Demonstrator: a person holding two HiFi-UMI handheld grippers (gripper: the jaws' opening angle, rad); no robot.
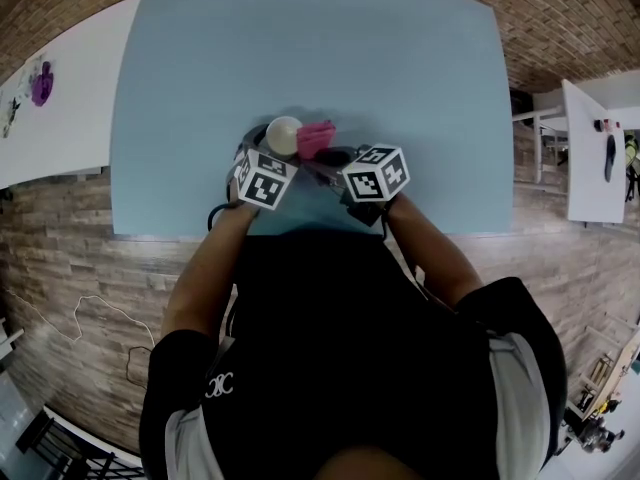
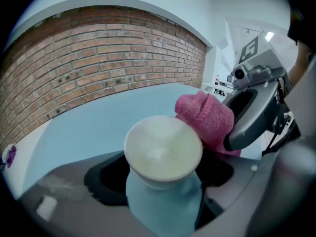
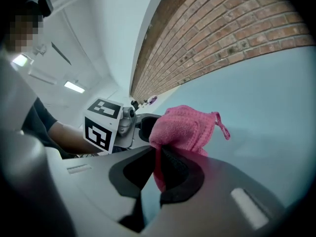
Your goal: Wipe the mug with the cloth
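A white mug [image 2: 163,151] with a flared rim is held between the jaws of my left gripper [image 2: 165,181], which is shut on its body; in the head view the mug [image 1: 283,134] shows from above, over the near part of the blue table. My right gripper [image 3: 159,169] is shut on a pink cloth [image 3: 183,128], bunched above the jaws. In the left gripper view the pink cloth [image 2: 207,120] touches the mug's right rim. From the head the cloth [image 1: 316,138] lies right beside the mug, with the left gripper [image 1: 264,158] and right gripper [image 1: 335,160] close together.
The light blue table [image 1: 310,58] stretches far beyond the mug, with its near edge at my body. A brick wall [image 2: 98,48] runs behind it. White boards [image 1: 595,153] stand at the right and left of the head view.
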